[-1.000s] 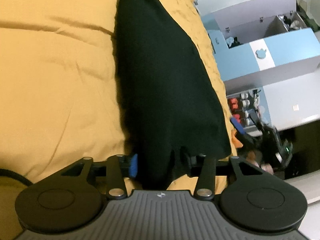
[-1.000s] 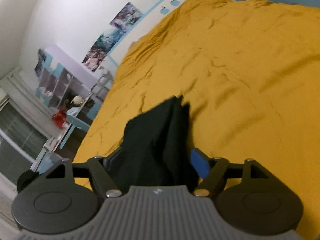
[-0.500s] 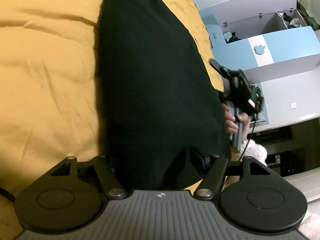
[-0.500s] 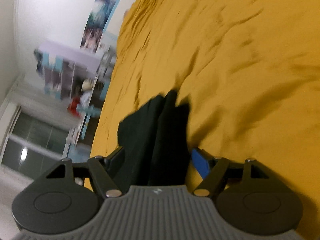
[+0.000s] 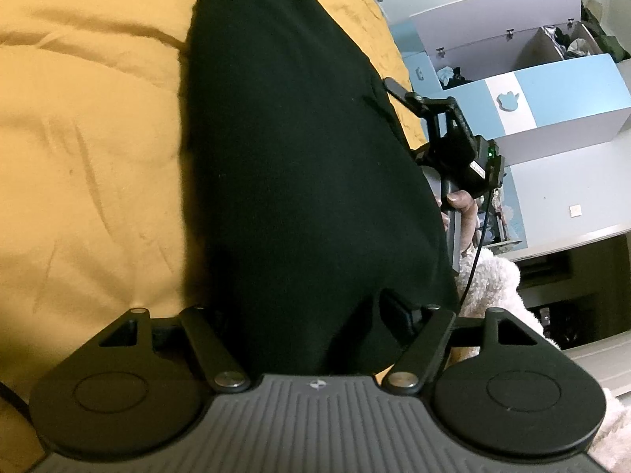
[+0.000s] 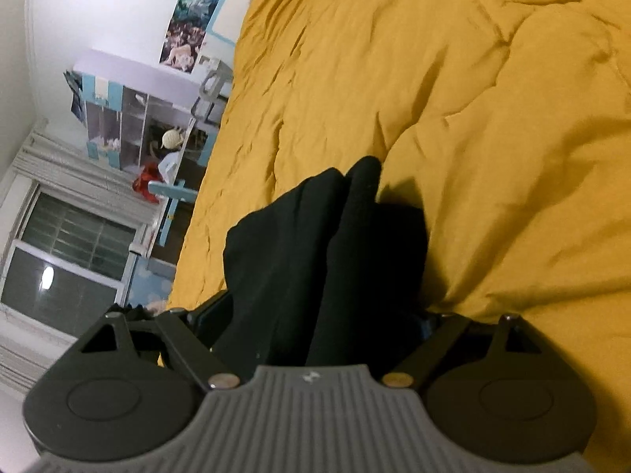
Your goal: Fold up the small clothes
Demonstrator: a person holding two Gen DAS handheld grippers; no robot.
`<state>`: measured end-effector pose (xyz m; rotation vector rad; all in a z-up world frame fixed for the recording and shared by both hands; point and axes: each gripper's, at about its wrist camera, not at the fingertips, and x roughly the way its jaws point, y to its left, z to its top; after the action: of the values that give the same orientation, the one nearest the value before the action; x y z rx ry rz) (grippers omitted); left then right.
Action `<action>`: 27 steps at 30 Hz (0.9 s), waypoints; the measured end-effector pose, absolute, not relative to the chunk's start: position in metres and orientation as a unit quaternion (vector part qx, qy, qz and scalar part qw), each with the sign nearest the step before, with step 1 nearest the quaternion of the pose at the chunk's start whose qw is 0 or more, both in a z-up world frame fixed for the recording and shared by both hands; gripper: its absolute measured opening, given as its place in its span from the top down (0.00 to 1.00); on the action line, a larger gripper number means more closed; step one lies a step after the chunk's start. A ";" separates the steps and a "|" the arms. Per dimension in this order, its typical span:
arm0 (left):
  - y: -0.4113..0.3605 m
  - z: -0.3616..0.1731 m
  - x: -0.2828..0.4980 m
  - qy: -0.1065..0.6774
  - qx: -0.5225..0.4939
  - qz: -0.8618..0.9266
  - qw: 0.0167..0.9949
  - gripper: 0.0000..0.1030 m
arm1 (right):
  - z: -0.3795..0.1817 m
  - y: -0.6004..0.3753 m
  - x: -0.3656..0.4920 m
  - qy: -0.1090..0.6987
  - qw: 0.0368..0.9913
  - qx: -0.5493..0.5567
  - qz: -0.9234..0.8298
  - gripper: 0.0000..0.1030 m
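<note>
A black garment (image 5: pixel 292 165) is stretched above the mustard-yellow bedspread (image 5: pixel 86 149). My left gripper (image 5: pixel 315 315) is shut on its near edge; the cloth covers the fingertips. In the left wrist view the right gripper (image 5: pixel 445 149) shows at the garment's right edge, held by a hand. In the right wrist view my right gripper (image 6: pixel 315 315) is shut on a bunched end of the same black garment (image 6: pixel 315 244), which hangs folded over the bedspread (image 6: pixel 453 98).
A blue and white cabinet (image 5: pixel 532 90) stands beyond the bed's right edge in the left wrist view. A white fluffy thing (image 5: pixel 493 276) lies by the bed. A shelf unit (image 6: pixel 130 118) and window (image 6: pixel 67 260) lie left of the bed in the right wrist view.
Both grippers have lifted and spread the garment. The right gripper has risen alongside the garment's right edge, and the right wrist view has tilted further.
</note>
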<state>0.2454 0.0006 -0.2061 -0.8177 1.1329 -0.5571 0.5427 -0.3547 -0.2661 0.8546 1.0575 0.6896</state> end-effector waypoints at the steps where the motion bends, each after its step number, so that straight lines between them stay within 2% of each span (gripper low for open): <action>1: 0.001 -0.205 0.246 0.514 -0.372 -0.252 0.730 0.18 | -0.265 -0.352 0.541 0.479 0.730 0.378 0.307 0.29; 2: 0.000 -0.204 0.246 0.514 -0.373 -0.250 0.731 0.17 | -0.263 -0.350 0.540 0.480 0.739 0.364 0.303 0.41; 4: 0.001 -0.203 0.246 0.515 -0.375 -0.246 0.731 0.17 | -0.262 -0.351 0.537 0.487 0.753 0.334 0.290 0.53; 5: 0.001 -0.202 0.246 0.515 -0.376 -0.244 0.731 0.17 | -0.262 -0.351 0.537 0.487 0.753 0.334 0.290 0.57; 8: 0.002 -0.201 0.247 0.515 -0.376 -0.240 0.732 0.19 | -0.266 -0.357 0.535 0.486 0.749 0.348 0.285 0.58; 9: 0.003 -0.201 0.247 0.517 -0.372 -0.239 0.733 0.30 | -0.265 -0.356 0.535 0.484 0.752 0.345 0.283 0.58; 12: 0.004 -0.199 0.247 0.521 -0.363 -0.228 0.738 0.50 | -0.264 -0.354 0.531 0.480 0.760 0.339 0.278 0.60; 15: 0.006 -0.196 0.245 0.514 -0.368 -0.224 0.742 0.62 | -0.259 -0.354 0.527 0.477 0.766 0.336 0.269 0.66; 21: 0.010 -0.177 0.243 0.491 -0.363 -0.227 0.758 0.76 | -0.242 -0.357 0.518 0.454 0.774 0.356 0.261 0.79; 23: 0.010 -0.168 0.243 0.486 -0.357 -0.231 0.764 0.78 | -0.226 -0.353 0.514 0.441 0.782 0.352 0.265 0.83; 27: 0.012 -0.144 0.240 0.456 -0.343 -0.247 0.783 0.81 | -0.191 -0.344 0.512 0.428 0.788 0.344 0.277 0.85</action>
<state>0.2398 0.0122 -0.1437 -0.7407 0.9847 -0.5336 0.5121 -0.3442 -0.1911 0.7412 0.9225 0.5974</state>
